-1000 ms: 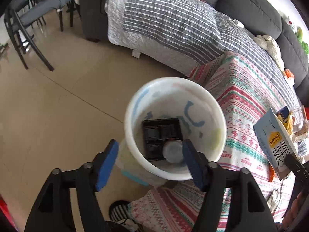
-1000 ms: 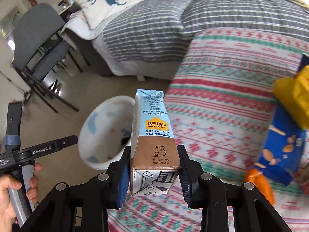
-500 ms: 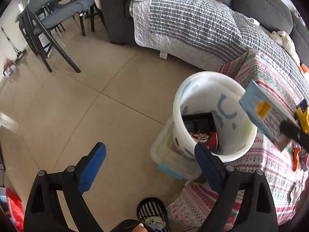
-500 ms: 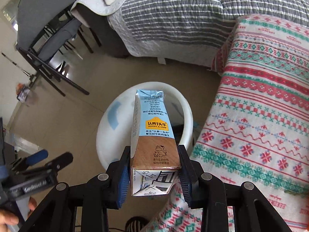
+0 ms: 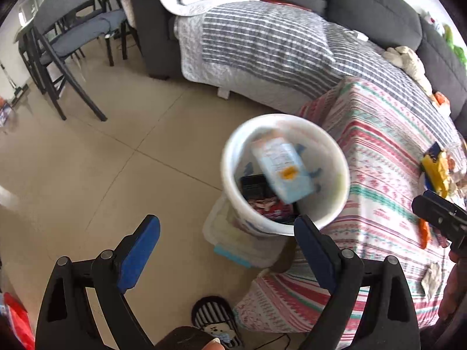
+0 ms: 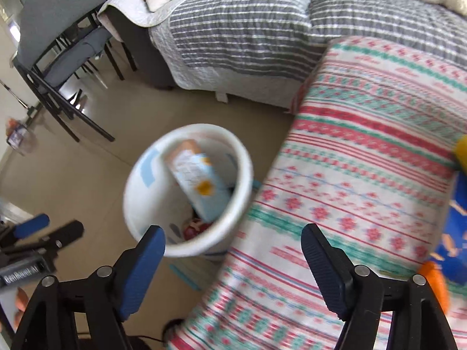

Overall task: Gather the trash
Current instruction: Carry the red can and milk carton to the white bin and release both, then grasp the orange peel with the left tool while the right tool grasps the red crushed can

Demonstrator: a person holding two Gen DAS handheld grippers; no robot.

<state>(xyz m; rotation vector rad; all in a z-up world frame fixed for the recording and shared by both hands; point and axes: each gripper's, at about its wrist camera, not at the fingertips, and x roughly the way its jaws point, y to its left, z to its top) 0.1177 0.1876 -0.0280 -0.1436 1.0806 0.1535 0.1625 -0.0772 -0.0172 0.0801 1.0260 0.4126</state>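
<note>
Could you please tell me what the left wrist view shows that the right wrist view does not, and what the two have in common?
Only the left wrist view shows the striped slipper on the floor and the clear storage box under the bin. Only the right wrist view shows the right gripper open and empty over the patterned tablecloth. Both show the white bin with the milk carton inside, and the open left gripper.

Pale-blue carton point(image 5: 281, 169) in white bin point(image 5: 335, 213) (red-green patterned cloth point(image 6: 364, 151)).
</note>
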